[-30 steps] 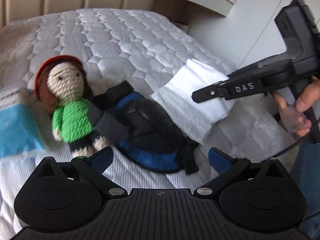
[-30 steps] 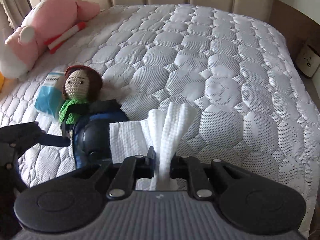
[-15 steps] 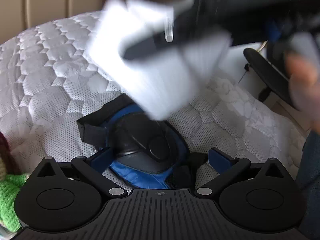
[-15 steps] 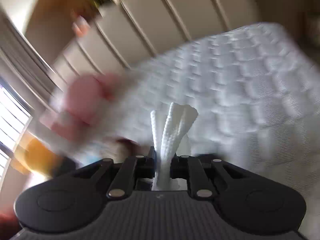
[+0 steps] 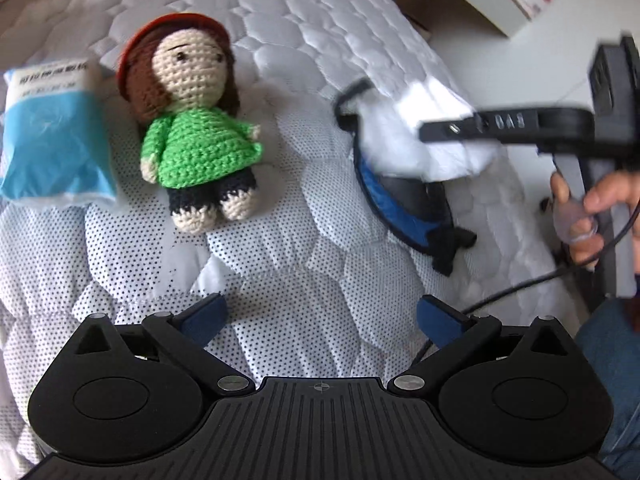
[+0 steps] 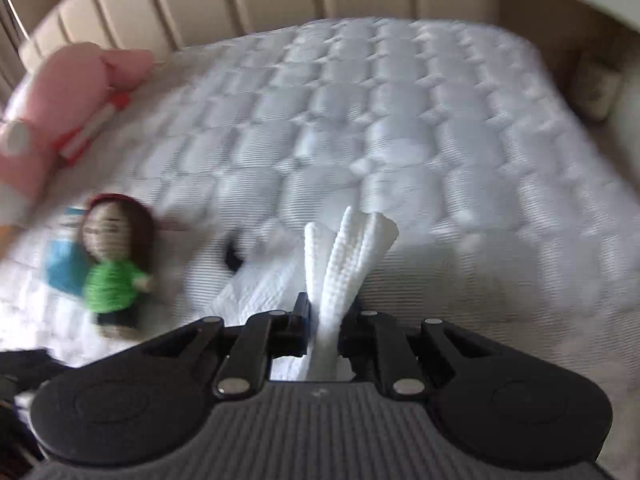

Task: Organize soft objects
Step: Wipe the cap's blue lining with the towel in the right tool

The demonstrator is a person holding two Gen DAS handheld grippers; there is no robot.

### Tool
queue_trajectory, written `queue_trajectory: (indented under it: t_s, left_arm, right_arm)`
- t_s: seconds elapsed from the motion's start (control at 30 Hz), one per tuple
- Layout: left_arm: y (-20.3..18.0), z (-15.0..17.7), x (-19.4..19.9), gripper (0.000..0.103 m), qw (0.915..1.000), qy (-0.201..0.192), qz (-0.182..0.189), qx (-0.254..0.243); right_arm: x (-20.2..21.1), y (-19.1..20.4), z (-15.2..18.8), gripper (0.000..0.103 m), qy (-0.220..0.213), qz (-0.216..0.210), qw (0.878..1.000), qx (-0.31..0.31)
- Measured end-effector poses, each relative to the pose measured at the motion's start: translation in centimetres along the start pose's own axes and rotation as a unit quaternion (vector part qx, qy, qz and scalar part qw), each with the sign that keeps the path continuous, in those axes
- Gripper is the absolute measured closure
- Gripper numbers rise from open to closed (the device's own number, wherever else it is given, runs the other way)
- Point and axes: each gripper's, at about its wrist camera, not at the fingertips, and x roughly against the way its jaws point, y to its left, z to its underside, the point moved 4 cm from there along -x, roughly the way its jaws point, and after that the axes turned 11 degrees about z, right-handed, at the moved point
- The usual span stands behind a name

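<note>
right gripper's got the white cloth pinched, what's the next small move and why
Probably carry the white cloth clear of the blue-and-black pad and set it on bare mattress. The right gripper is shut on it, and it overlaps the pad, beside the crochet doll.

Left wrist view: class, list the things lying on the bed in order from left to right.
Blue packet → crocheted doll → black and blue pad, partly covered by the white cloth held in the right gripper.
</note>
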Motion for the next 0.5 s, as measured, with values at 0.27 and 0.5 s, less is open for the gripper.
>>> queue_trajectory:
  t_s: [0.27,0.5]
  left_arm:
    - [-1.2,0.6,-0.4,0.000,0.9991,0.015,-0.003,-0.038]
    - [-0.9,0.6,-0.3,0.000,0.9997,0.016,0.004,-0.018]
  right_arm:
    - [0.0,0.8,0.1,0.088,0.003,-0.029,1.000,-0.004]
    - [-1.2,0.9,-0.6,0.050,-0.005,0.011,1.000,0.008]
